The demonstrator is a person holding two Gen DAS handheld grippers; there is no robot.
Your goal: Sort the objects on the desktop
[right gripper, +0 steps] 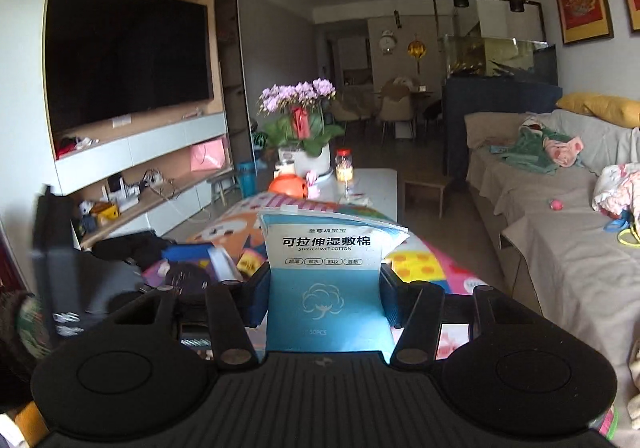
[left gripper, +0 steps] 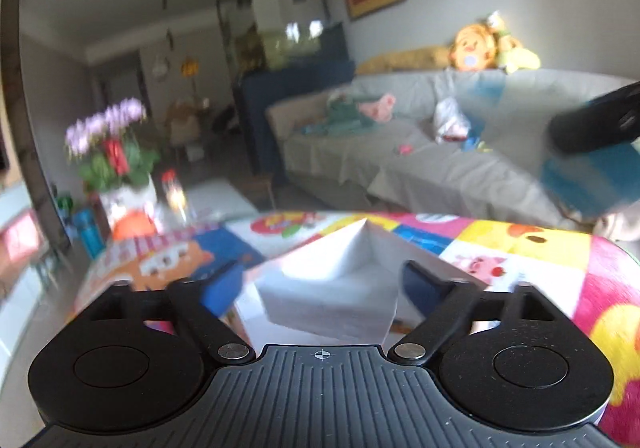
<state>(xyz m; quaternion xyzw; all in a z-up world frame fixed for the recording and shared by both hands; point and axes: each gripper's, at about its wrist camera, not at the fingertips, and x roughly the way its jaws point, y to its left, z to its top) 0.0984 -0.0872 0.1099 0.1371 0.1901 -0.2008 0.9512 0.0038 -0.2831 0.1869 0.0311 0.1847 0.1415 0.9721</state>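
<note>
My right gripper [right gripper: 324, 290] is shut on a blue and white packet of wet cotton pads [right gripper: 326, 248], held upright above the table with the cartoon-patterned cloth [right gripper: 420, 264]. In the left wrist view, that packet [left gripper: 580, 175] and a dark blurred device above it show at the right edge. My left gripper [left gripper: 320, 280] stands wide. A white open-topped box [left gripper: 328, 288] lies between its fingers, one corner pointing away. Small gaps show at both pads, so I see no grip on it.
Small items lie on the table's left part: a blue box [right gripper: 188, 252] and a dark round thing [right gripper: 186, 276]. A flower pot [right gripper: 304, 155], a jar [right gripper: 344, 165] and an orange toy [right gripper: 286, 185] stand at the far end. A grey sofa [right gripper: 560, 248] runs along the right.
</note>
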